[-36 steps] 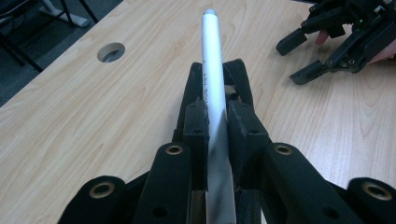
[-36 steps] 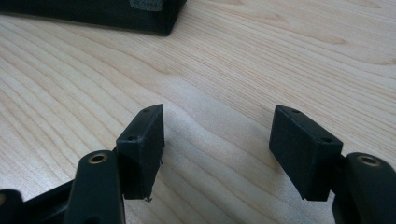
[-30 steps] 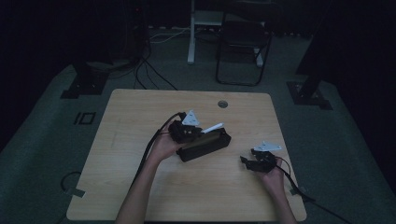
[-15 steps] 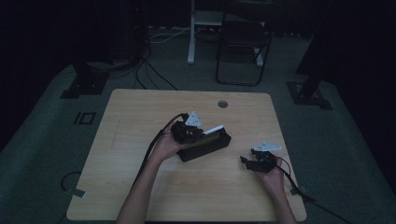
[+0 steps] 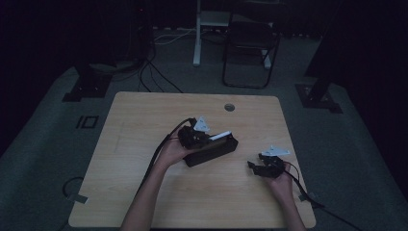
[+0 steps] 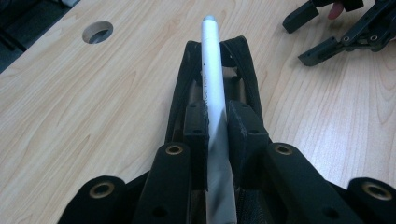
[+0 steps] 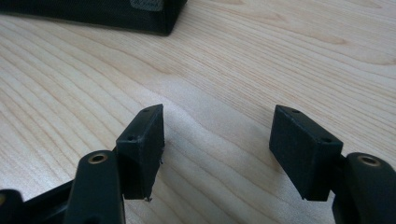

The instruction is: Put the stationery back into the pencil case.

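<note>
Your slim white cylindrical pen [image 6: 211, 88] sits clamped between the two pads of your left gripper [image 6: 215, 123], its barrel running forward along the jaws with its grey-tipped end over the far end of the long black fabric pencil case [image 6: 238, 60]. In the high view the pen [image 5: 220, 136] shows as a pale bar lying along the top of the case [image 5: 211, 153], which rests near the middle of the light wooden table [image 5: 144, 120]. Your left gripper [image 5: 195, 138] is at the case's left end, clenched on the pen. Your right gripper [image 7: 217, 140] hovers low over bare wood with its jaws spread and nothing between them; in the high view it [image 5: 262, 167] sits well to the right of the case, apart from it. A round cable hole [image 5: 229, 107] lies in the tabletop beyond the case.
</note>
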A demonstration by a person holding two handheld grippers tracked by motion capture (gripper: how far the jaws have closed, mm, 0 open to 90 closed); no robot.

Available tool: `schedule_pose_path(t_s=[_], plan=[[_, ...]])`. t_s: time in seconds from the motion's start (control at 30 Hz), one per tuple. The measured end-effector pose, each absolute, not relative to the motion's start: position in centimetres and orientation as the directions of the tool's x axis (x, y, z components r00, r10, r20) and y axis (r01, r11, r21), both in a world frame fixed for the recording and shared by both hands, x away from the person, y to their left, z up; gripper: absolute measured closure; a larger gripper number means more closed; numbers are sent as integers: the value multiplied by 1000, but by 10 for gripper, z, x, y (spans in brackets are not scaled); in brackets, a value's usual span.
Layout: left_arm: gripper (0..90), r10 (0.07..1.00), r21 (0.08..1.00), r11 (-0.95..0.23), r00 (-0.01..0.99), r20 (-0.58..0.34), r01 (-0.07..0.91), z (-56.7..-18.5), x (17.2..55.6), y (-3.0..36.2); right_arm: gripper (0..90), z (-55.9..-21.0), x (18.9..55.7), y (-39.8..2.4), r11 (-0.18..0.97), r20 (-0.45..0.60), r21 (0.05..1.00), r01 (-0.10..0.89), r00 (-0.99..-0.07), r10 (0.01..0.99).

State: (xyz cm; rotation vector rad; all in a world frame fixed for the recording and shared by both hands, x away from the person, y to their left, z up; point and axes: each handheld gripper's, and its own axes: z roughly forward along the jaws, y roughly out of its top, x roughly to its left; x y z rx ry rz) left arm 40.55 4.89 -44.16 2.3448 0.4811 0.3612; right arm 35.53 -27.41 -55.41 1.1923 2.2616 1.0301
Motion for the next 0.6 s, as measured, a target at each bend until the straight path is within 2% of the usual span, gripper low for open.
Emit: schedule_pose_path(t_s=[0.47, 0.5, 0.57, 0.6], plan=[[780, 419, 661, -714, 897, 138, 232, -448, 405, 44, 356, -554, 355, -274, 370, 4, 753, 544, -566, 824], [767, 421, 668, -707, 897, 134, 232, -448, 405, 44, 356, -554, 355, -274, 370, 4, 753, 544, -566, 824], [619, 426, 681, -696, 895, 133, 230, -445, 403, 45, 356, -554, 355, -274, 371, 3, 752, 544, -567, 824], [582, 425, 688, -692, 893, 145, 218, -444, 402, 46, 356, -554, 355, -274, 371, 4, 753, 544, -567, 824]])
